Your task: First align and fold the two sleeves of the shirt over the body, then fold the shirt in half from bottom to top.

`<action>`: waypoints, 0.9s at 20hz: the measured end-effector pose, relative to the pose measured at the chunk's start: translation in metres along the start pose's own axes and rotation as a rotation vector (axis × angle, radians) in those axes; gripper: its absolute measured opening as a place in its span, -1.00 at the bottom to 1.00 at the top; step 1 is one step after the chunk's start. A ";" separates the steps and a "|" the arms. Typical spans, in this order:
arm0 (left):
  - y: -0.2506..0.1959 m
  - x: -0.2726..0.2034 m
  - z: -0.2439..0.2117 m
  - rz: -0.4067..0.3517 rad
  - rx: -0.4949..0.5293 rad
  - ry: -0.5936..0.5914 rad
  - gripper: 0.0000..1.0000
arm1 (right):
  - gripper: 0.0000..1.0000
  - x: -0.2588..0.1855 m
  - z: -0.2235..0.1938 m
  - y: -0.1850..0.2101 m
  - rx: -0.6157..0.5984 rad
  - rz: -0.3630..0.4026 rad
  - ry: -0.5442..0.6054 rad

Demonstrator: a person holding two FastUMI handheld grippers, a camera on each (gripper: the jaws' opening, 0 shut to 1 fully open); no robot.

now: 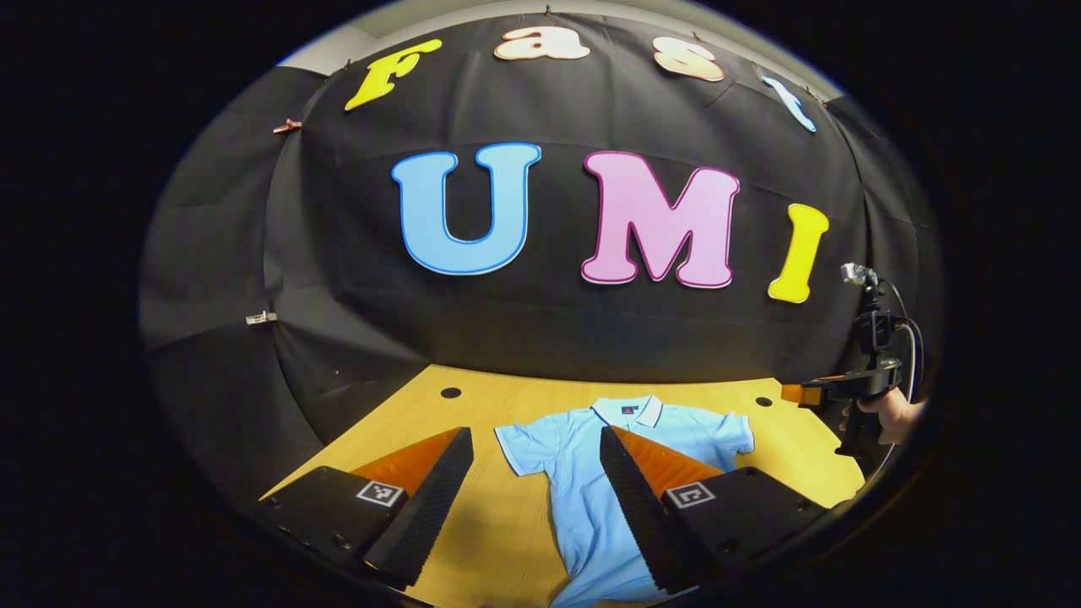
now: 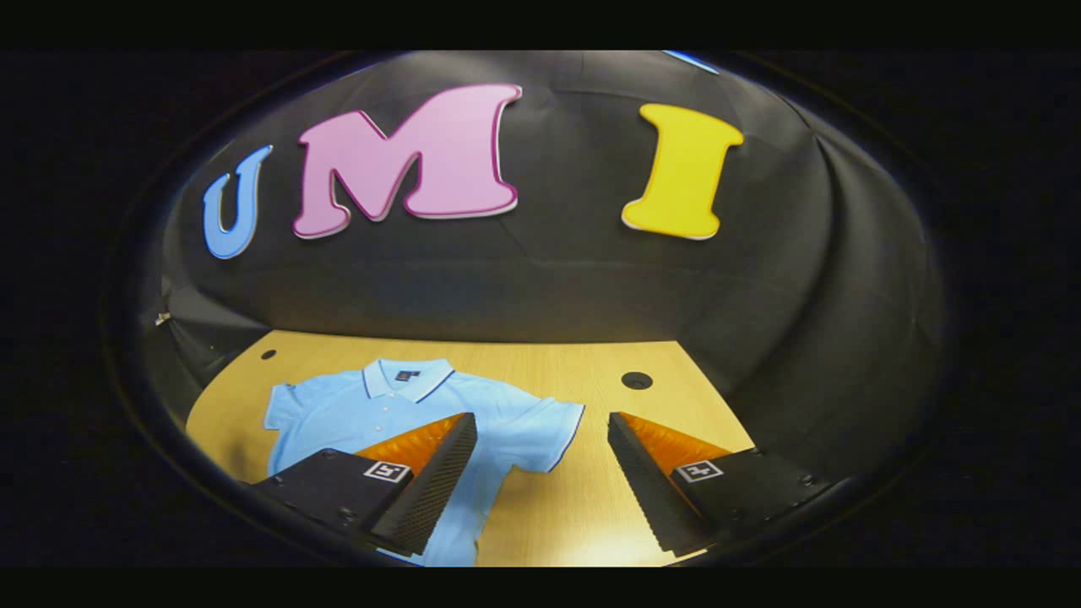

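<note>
1. Left gripper view: the left gripper [image 1: 534,498] hangs above the wooden table [image 1: 498,540] with its two fingers spread wide apart and nothing between them.
2. The light blue polo shirt [image 1: 583,498] lies flat on the table, its front up and its collar [image 1: 627,410] toward the black cloth wall [image 1: 540,329]. Both short sleeves are spread out to the sides and not folded.
3. The gripper's right finger [image 1: 633,507] is seen in front of the body of the shirt; the left finger [image 1: 426,507] is over bare wood, beside one sleeve [image 1: 524,447].
4. Two dark round holes [image 1: 450,393] are in the table near the wall.
5. At the right edge of this view the right gripper [image 1: 802,393] is held by a hand [image 1: 891,415], above the table and well apart from the shirt. Whether its fingers are apart or together I cannot tell from here.
6. Right gripper view: the right gripper [image 2: 540,481] has its fingers wide apart and they hold nothing.
7. The polo shirt [image 2: 405,414] lies on the left part of the table [image 2: 574,507], collar [image 2: 404,376] toward the wall [image 2: 591,295].
8. The gripper's left finger [image 2: 431,485] is seen in front of the shirt body; the other finger [image 2: 650,490] is over bare wood, and the sleeve [image 2: 549,431] lies between them.
9. A round hole [image 2: 636,380] is in the table near the wall.
</note>
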State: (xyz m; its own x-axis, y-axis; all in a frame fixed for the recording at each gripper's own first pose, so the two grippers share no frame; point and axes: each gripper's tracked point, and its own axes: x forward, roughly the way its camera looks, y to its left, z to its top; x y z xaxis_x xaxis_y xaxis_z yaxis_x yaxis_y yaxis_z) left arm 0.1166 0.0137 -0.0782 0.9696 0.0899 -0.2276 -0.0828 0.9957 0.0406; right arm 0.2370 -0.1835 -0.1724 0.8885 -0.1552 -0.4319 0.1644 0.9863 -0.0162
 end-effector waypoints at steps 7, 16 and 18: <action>-0.001 0.043 -0.039 0.001 0.024 0.097 0.94 | 0.95 0.130 -0.039 -0.015 0.016 -0.010 0.155; -0.027 0.075 -0.054 -0.039 0.045 0.143 0.94 | 0.82 0.198 -0.087 -0.027 0.082 -0.009 0.225; -0.032 0.077 -0.056 -0.050 0.052 0.146 0.94 | 0.70 0.196 -0.087 -0.018 0.062 0.028 0.212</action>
State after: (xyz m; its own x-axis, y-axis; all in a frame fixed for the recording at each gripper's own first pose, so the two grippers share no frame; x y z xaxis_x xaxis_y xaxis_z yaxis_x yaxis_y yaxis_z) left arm 0.1806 -0.0097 -0.1515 0.9281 0.0461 -0.3694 -0.0197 0.9970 0.0750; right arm 0.3711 -0.2271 -0.3352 0.7844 -0.1059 -0.6112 0.1727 0.9836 0.0513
